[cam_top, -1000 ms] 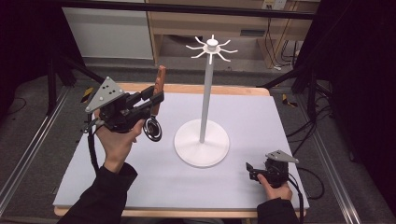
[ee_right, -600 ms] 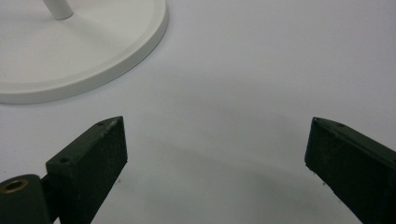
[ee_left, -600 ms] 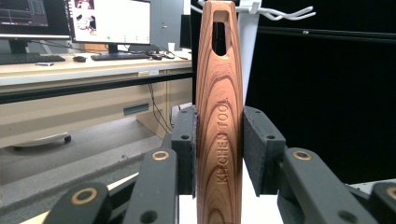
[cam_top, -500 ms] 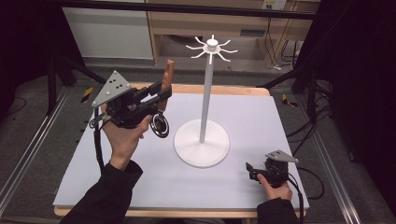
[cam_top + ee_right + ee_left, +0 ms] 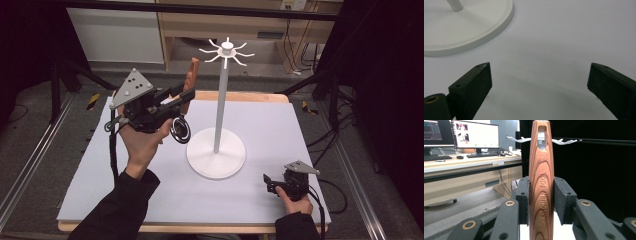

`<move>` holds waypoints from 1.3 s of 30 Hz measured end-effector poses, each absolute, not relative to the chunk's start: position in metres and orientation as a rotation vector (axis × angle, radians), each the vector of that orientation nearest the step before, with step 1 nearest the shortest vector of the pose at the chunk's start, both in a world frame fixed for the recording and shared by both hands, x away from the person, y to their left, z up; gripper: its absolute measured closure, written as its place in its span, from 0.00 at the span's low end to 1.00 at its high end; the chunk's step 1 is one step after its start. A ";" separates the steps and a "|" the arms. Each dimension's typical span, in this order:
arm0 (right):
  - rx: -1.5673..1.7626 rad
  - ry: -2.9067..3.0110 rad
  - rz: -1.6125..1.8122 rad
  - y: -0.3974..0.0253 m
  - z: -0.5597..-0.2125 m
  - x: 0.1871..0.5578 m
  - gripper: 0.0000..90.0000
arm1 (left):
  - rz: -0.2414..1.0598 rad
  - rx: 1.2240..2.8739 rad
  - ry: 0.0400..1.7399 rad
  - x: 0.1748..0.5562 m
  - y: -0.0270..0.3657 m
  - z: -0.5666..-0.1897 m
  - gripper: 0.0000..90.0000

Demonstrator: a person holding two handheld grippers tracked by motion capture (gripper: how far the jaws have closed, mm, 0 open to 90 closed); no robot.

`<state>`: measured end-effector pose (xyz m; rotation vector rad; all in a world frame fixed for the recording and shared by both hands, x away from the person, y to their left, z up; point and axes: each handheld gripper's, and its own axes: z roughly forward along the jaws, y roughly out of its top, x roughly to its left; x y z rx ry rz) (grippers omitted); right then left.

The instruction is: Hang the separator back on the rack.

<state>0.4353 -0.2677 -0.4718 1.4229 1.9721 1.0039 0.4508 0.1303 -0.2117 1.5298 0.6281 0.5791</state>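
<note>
Left gripper (image 5: 187, 95) is raised above the table's (image 5: 300, 135) 10 o'clock area, jaws clamped on the wooden handle (image 5: 190, 75) of a kitchen tool; the handle points up and away toward 1 o'clock in the high view. A round black-rimmed wheel end (image 5: 180, 130) of the tool hangs below the gripper, just left of the stand's base (image 5: 216, 159), off the table surface. In the left gripper view the handle (image 5: 541, 182) stands upright between the two pads (image 5: 523, 200), gripped on both sides, engraved "KITCHEN TOOL", with a hanging slot (image 5: 541, 138) near the top. The white hooks (image 5: 562, 142) of the stand show right behind the slot, at about the same height; can't tell if touching. The white stand (image 5: 220, 100) sits mid-table, pole upright, hook crown (image 5: 226, 51) on top at 12 o'clock, nothing hung on it. Right gripper (image 5: 269, 182) rests low at the table's 5 o'clock corner, held by the right hand (image 5: 292, 202), well apart from the tool. In the right gripper view its jaws are wide open and hold nothing, bare table between them, with the edge of the stand's base (image 5: 474, 32) at 10 o'clock. Monitors (image 5: 475, 135) on a desk in the background of the left gripper view.
</note>
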 end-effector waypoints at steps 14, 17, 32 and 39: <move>1.418 1.972 1.005 -0.268 -0.472 0.435 0.07 | 0.588 1.538 0.623 0.457 0.119 -0.206 0.75; 1.427 1.973 1.010 -0.268 -0.471 0.435 0.07 | 0.590 1.543 0.628 0.460 0.117 -0.206 0.75; 1.427 1.972 1.010 -0.268 -0.471 0.435 0.07 | 0.597 1.560 0.635 0.467 0.109 -0.205 0.75; 1.422 1.971 1.008 -0.268 -0.471 0.435 0.07 | 0.588 1.567 0.644 0.473 0.104 -0.209 0.75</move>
